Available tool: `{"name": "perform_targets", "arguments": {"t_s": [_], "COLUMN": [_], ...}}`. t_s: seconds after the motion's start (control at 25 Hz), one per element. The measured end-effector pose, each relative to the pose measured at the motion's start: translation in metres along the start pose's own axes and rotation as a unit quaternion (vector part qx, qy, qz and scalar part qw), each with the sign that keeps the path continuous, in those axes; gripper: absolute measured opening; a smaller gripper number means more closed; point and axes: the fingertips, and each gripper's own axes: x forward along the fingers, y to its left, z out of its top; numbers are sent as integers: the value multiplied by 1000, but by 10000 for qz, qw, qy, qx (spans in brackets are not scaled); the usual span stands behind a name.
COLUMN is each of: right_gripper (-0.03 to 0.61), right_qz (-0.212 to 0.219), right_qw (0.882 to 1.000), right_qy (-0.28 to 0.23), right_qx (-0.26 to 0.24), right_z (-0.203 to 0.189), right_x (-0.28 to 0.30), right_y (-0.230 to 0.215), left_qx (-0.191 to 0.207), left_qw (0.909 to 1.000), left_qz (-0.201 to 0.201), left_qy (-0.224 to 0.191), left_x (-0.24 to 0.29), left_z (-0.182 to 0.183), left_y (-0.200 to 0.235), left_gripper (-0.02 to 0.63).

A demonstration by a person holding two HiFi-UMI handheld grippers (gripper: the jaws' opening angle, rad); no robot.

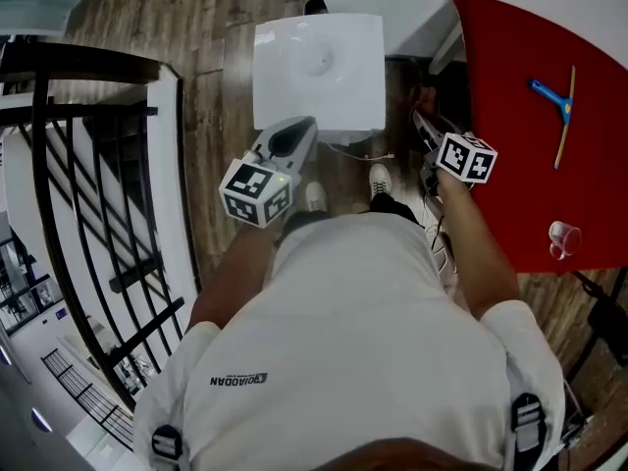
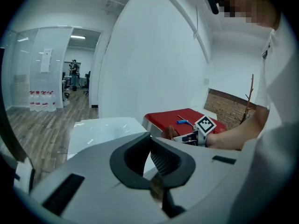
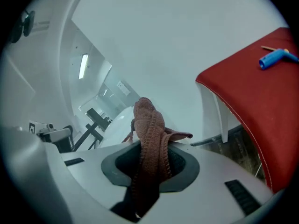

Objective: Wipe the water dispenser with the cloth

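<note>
Right gripper (image 3: 154, 144) fingers clamped on brown cloth (image 3: 147, 118), bunched end poking lengthwise past fingertips, cloth hard to see from head view, left gripper (image 2: 150, 138) fingers closed, empty, by white water dispenser (image 1: 319, 67)

The water dispenser (image 1: 319, 67) was a white, boxy unit with a smooth, glossy top that bore a shallow round dimple. It stood upright on the wood floor (image 1: 216, 106), and its top was bare. The cloth (image 3: 149, 134) was brown and ribbed, bunched into a thick fold. It was clamped in the right claw (image 3: 150, 164), with its upper end standing up past the jaws and a small flap sticking out sideways. It was held beside the dispenser's right side; whether they touched could not be told.
</note>
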Motion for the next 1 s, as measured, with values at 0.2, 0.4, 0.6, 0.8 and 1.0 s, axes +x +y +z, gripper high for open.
{"name": "perform_targets", "arguments": {"t_s": [0.2, 0.4, 0.6, 0.8, 1.0], "right_gripper": [86, 86, 86, 86, 86], "right_qz": [162, 351, 373, 424, 190], "right_qw": [9966, 9906, 9788, 9473, 8805], "right_qy": [-250, -304, 9, 513, 1015], "right_qx": [-772, -1290, -2014, -3133, -4627], "right_z": [19, 17, -6, -39, -62], "right_x": [-20, -14, 23, 75, 132], "right_y": [72, 139, 190, 243, 285], "left_qx": [26, -52, 217, -113, -190], "left_qw": [9999, 9995, 9994, 9993, 9990], "left_qz": [-40, 83, 92, 155, 172], "left_qy": [-130, -298, -250, -323, -372], "left_x": [-17, -46, -73, -99, -125], "left_z": [-3, -13, -33, -54, -66], "left_y": [14, 40, 55, 75, 95], "left_gripper": [-3, -3, -3, -3, -3]}}
